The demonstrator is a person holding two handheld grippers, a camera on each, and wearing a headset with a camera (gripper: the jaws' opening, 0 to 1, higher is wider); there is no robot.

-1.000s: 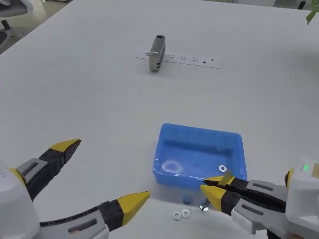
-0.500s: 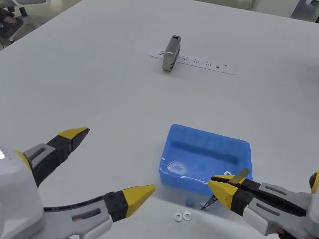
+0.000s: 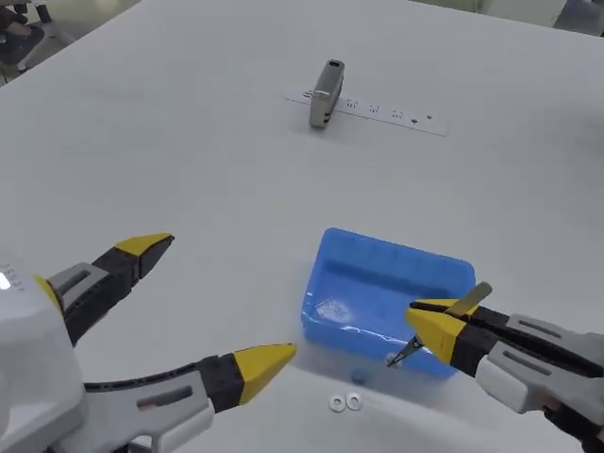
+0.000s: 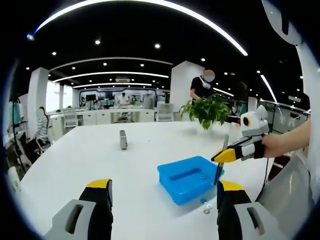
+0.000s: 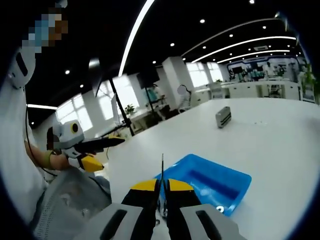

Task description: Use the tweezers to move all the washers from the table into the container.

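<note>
Washers [image 3: 337, 406]: two pale rings lie flat on the white desk [image 3: 189, 170], side by side and touching or nearly so. They are just near of the container and outside it.
Blue bit [image 3: 357, 377]: a small round piece lies on the desk between the two washers and the container's near wall. What it is cannot be told.
Left claw [image 3: 212, 302]: it is at the near left with its yellow-tipped jaws spread wide. It grasps nothing and hangs over bare desk, left of the container.
Right claw [image 3: 429, 319]: it is at the near right, with its jaws clenched on the upper part of the tweezers.
Tweezers [image 3: 404, 351]: they slant down and to the left from the right claw. The tip is in front of the container's near wall, towards its right corner and to the right of the blue bit. Whether the tip touches the desk or pinches a washer cannot be told.
Container [image 3: 377, 260]: this shallow blue tray stands open on the desk, far of the washers.
Washer inside [image 5: 220, 208]: one pale ring lies on the tray floor, close to a corner.
Clear scrap [image 3: 330, 310]: a crumpled transparent piece lies in the tray's near-left corner.
Power strip [image 3: 387, 115]: it lies flat at the far side of the desk, well apart from the tray.
Grey block [image 3: 326, 92]: it stands on the strip's left end.
</note>
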